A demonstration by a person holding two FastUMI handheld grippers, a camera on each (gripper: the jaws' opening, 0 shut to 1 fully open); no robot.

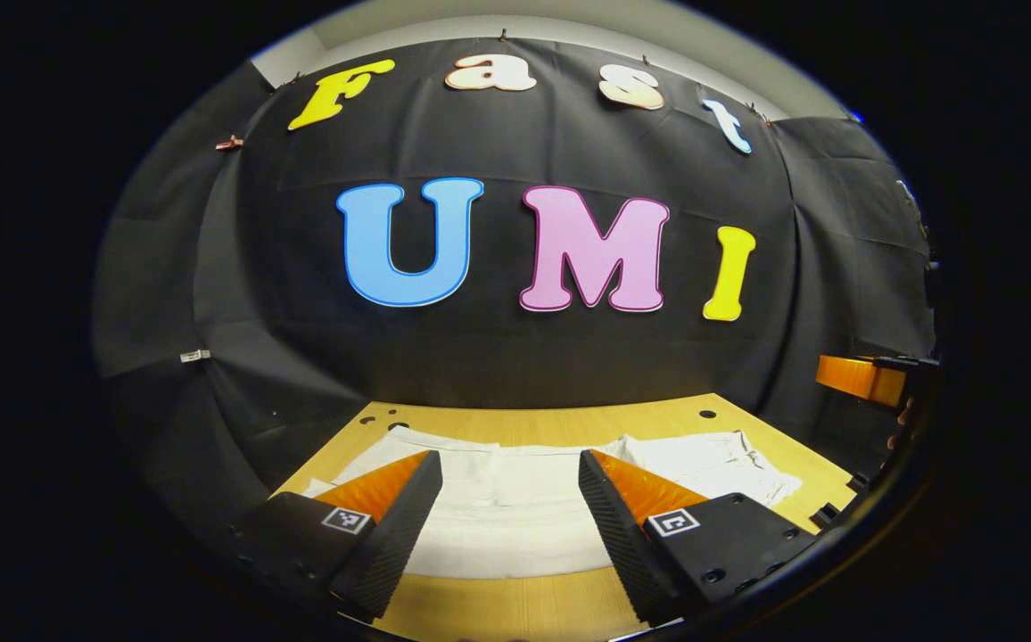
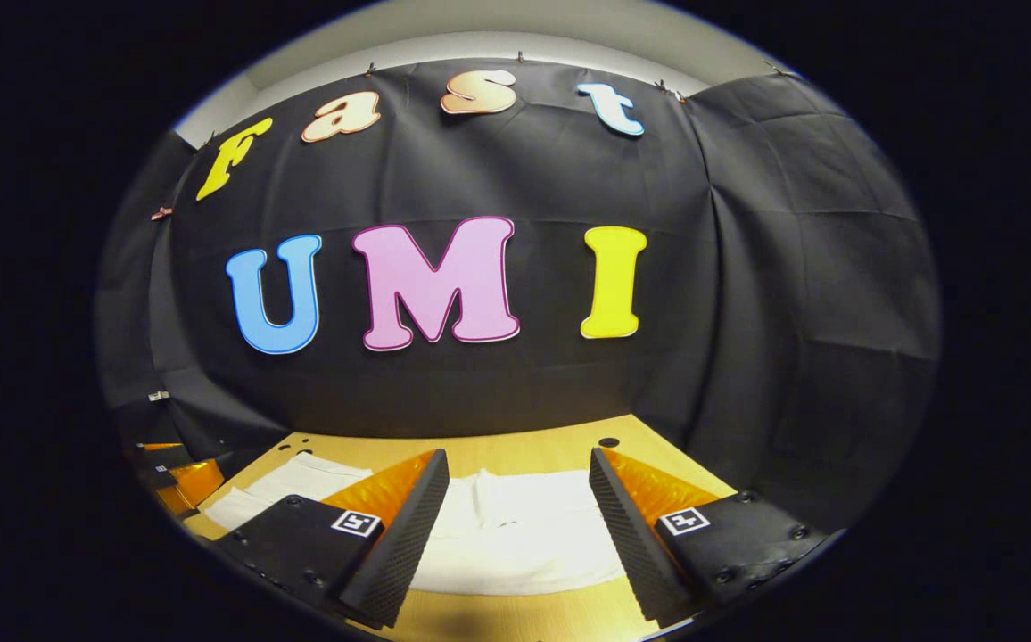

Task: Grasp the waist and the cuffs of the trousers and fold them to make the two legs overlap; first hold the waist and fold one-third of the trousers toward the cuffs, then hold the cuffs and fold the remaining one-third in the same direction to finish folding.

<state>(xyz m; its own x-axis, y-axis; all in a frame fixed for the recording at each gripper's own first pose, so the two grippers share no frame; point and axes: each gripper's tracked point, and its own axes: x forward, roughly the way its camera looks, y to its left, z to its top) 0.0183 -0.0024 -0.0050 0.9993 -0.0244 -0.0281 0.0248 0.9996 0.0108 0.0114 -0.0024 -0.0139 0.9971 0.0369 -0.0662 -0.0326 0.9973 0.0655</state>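
On the wooden desk (image 1: 515, 606), the white trousers (image 1: 515, 508) are lying flat, stretched lengthwise from one side edge toward the other, with their long axis running across the line of both claws rather than along it. From the left gripper view, the left claw (image 1: 510, 499) is hovering above the near edge with its 2 fingers spread wide apart and gripping nothing; the cloth is lying just ahead of and below its tips. A more rumpled end of the trousers is reaching toward the desk's far right corner, though I cannot tell whether that end is the waist or the cuffs. At the right rim of that view, part of the other tool is showing.

From the right gripper view, the right claw (image 2: 519, 499) is likewise standing open and empty, with the trousers (image 2: 515, 535) spreading between and beyond its fingers toward the desk (image 2: 515, 620) far edge. Judging by this, no fold is yet begun. Each claw is sitting nearest its own end of the garment, so the coming grasp likely calls for both to drop straight down onto the near hem.
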